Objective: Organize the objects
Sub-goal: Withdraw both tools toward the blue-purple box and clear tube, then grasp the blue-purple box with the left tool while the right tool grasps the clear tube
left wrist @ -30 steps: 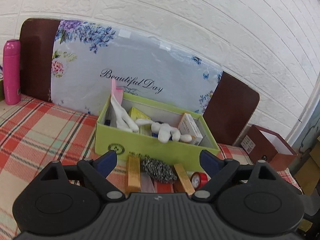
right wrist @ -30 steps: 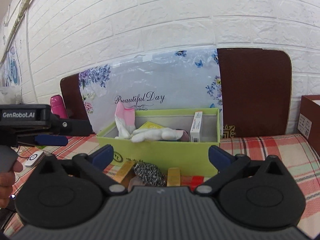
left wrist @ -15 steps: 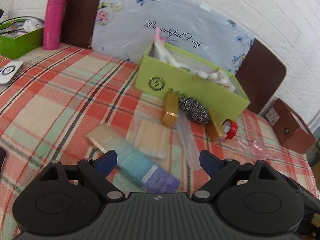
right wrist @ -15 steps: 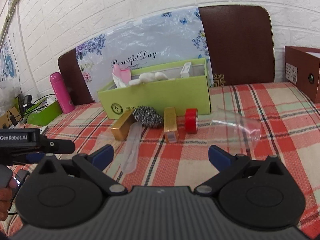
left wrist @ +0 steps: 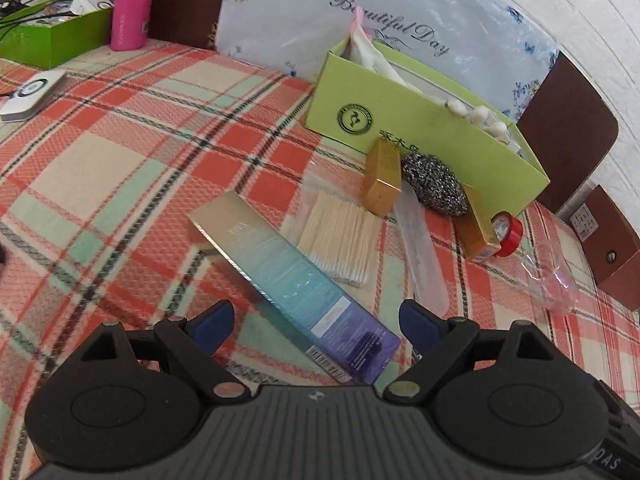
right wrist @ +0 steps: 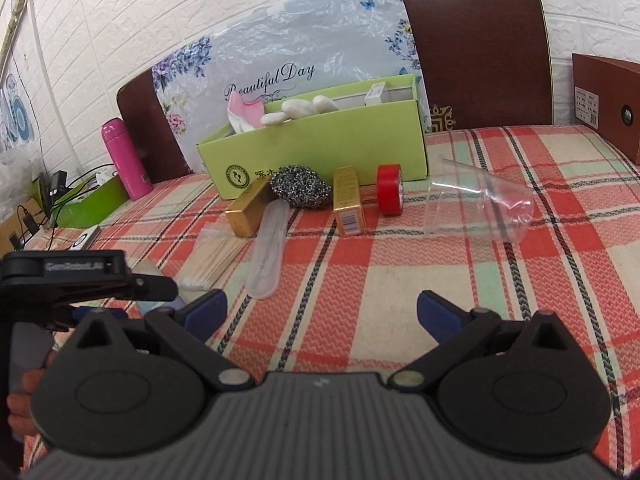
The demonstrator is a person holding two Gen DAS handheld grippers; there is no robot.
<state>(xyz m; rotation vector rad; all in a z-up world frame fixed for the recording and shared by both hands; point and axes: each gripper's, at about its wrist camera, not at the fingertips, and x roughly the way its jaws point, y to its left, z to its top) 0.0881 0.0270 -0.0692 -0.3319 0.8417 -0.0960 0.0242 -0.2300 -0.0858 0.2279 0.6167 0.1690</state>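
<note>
A cloth-covered table against a white brick wall.

A white brick-pattern wall (right wrist: 248,4) runs behind the table, evenly lit with no hard shadows. The table is covered by a plaid cloth (right wrist: 400,280) of red, cream and pale green squares crossed by dark lines. Leaning on the wall are two dark brown boards with rounded corners, one to the left (right wrist: 148,120) and one to the right (right wrist: 476,48), the latter bearing a small gold emblem low down. Between them stands a pale blue floral panel (right wrist: 280,60) wrapped in clear film, printed "Beautiful Day" in script. Blue and white decorations (right wrist: 16,116) hang on the wall at far left.
</note>
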